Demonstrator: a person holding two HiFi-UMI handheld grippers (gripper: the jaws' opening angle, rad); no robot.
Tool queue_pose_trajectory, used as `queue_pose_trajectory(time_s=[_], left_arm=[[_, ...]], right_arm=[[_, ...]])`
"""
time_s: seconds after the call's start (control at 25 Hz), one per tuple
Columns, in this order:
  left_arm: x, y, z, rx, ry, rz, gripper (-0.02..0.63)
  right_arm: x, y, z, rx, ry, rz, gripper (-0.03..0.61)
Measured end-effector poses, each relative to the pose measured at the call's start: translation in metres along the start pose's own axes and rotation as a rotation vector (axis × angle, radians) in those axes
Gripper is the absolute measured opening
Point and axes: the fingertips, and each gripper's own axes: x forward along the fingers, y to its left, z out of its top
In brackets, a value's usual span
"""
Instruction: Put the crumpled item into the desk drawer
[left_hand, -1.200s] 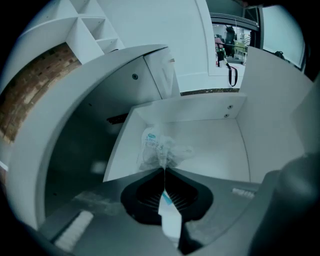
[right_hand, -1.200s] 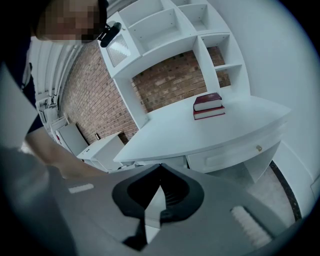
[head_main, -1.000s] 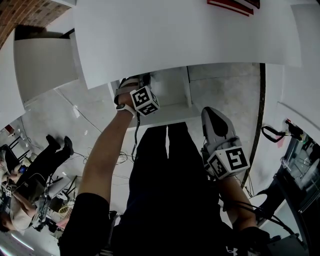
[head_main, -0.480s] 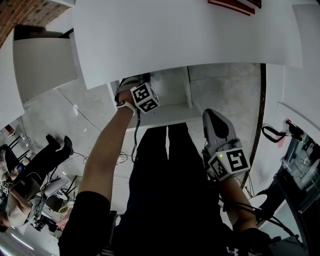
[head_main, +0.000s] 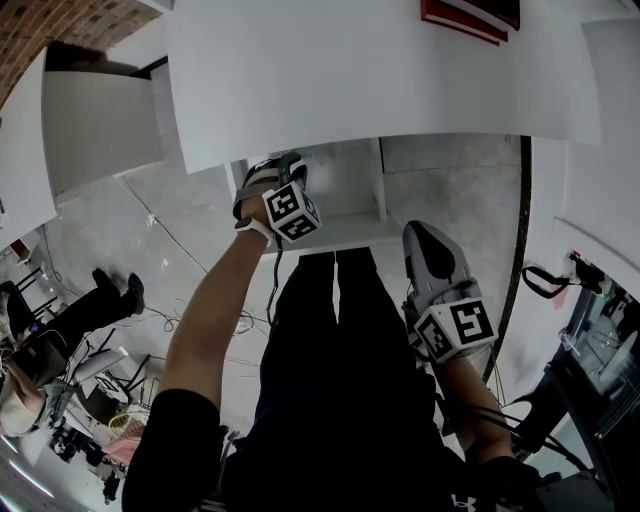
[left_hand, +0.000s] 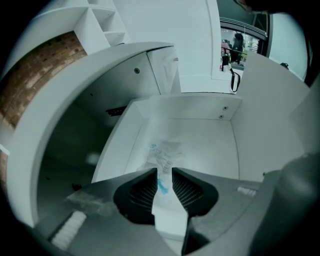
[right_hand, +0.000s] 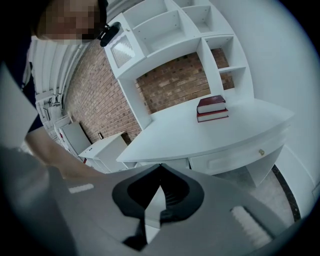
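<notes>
Hanging over the open drawer (left_hand: 220, 150), the left tongs (left_hand: 164, 172) have just been opening, and their jaws now stand a narrow gap apart. The pads press on nothing. The crumpled item (left_hand: 162, 152) lies on the drawer floor beyond the tips, and a blue-printed bit of it shows through the gap. It sits left of the floor's middle, near the left wall and apart from the back wall. The right half of the floor is bare up to the right wall.

At the upper left of the left gripper view, the curved underside of the bench (left_hand: 100, 75) overhangs the drawer.

In the head view the left tongs (head_main: 275, 180) sit upper centre, just under the bench's (head_main: 380, 70) front edge. The drawer (head_main: 340, 190) shows beside them. The right tongs (head_main: 425, 240) hang lower right, well apart from the drawer and in front of the person's dark trousers.

In the right gripper view the right tongs' (right_hand: 160, 167) tips meet. They point toward the bench (right_hand: 210, 135), where two red books (right_hand: 212, 108) are stacked.
</notes>
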Motion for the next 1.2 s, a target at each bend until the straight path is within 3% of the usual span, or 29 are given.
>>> queue_pose_trajectory(time_s=[0.2,0.44,0.76,0.96,1.2], left_arm=[[-0.04,0.0,0.006,-0.012,-0.056,0.042,0.101],[-0.113,0.024,0.03,-0.074,-0.193,0.136,0.101],[-0.259,0.062,0.061,-0.3,-0.453,0.278,0.1],[-0.335,0.071,0.063,-0.485,-0.577,0.327,0.1],[-0.4,0.076,0.06,-0.583,-0.674,0.381,0.086]], right_arm=[[-0.01,0.015,0.007,-0.028,-0.017,0.021,0.003],[-0.015,0.036,0.025,-0.076,-0.069,0.053,0.003],[-0.031,0.06,0.064,-0.131,-0.152,0.064,0.003],[-0.042,0.079,0.09,-0.165,-0.2,0.082,0.003],[-0.052,0.097,0.119,-0.195,-0.246,0.099,0.002]])
